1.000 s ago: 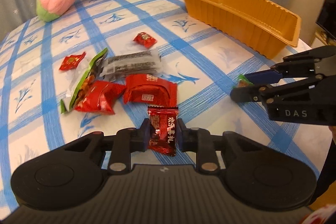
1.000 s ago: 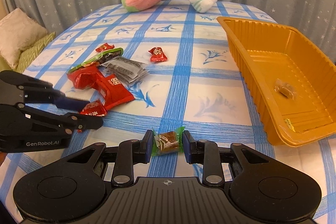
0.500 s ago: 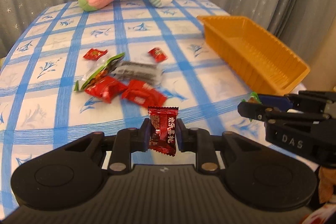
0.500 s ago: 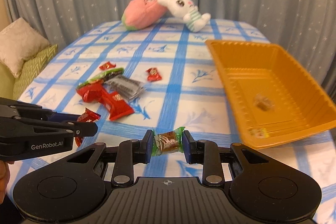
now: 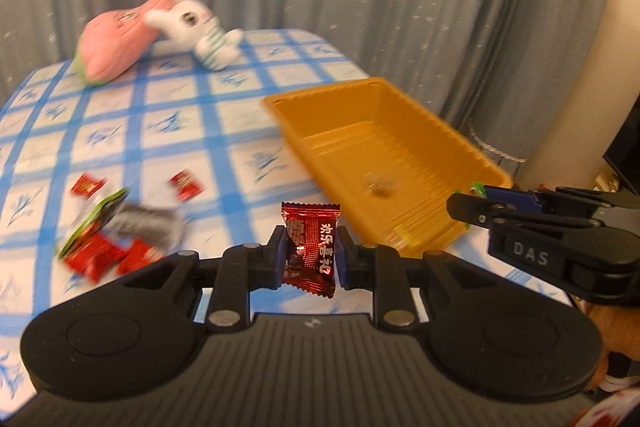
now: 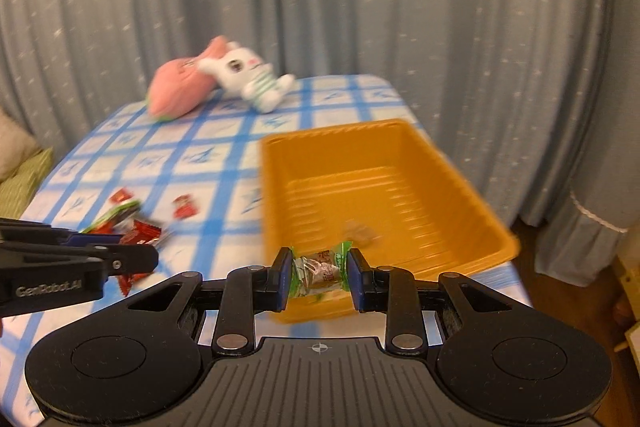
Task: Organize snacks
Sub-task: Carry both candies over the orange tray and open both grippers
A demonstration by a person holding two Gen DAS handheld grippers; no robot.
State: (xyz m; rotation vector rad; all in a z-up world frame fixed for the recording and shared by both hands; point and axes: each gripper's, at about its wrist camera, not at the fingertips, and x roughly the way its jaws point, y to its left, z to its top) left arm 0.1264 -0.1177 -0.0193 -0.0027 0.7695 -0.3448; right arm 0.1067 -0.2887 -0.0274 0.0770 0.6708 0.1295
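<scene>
My left gripper (image 5: pixel 310 259) is shut on a dark red candy packet (image 5: pixel 310 247), held above the table just left of the orange tray (image 5: pixel 432 131). My right gripper (image 6: pixel 319 277) is shut on a green-ended wrapped candy (image 6: pixel 320 271), over the near end of the orange tray (image 6: pixel 460 179). One small wrapped candy (image 5: pixel 380 185) lies inside the tray. A pile of red and green snack packets (image 5: pixel 112 231) stays on the blue checked tablecloth to the left. The right gripper (image 5: pixel 476 203) shows at the right edge of the left wrist view, the left gripper (image 6: pixel 136 261) at the left of the right wrist view.
A pink plush (image 5: pixel 116 47) and a white bunny plush (image 5: pixel 200 31) lie at the table's far side. Grey curtains hang behind. A cushion (image 6: pixel 16 147) sits left of the table. The table edge drops off just right of the tray.
Both grippers have risen and swung right toward the orange tray, each still holding its candy. The snack pile has fallen back to the left.
</scene>
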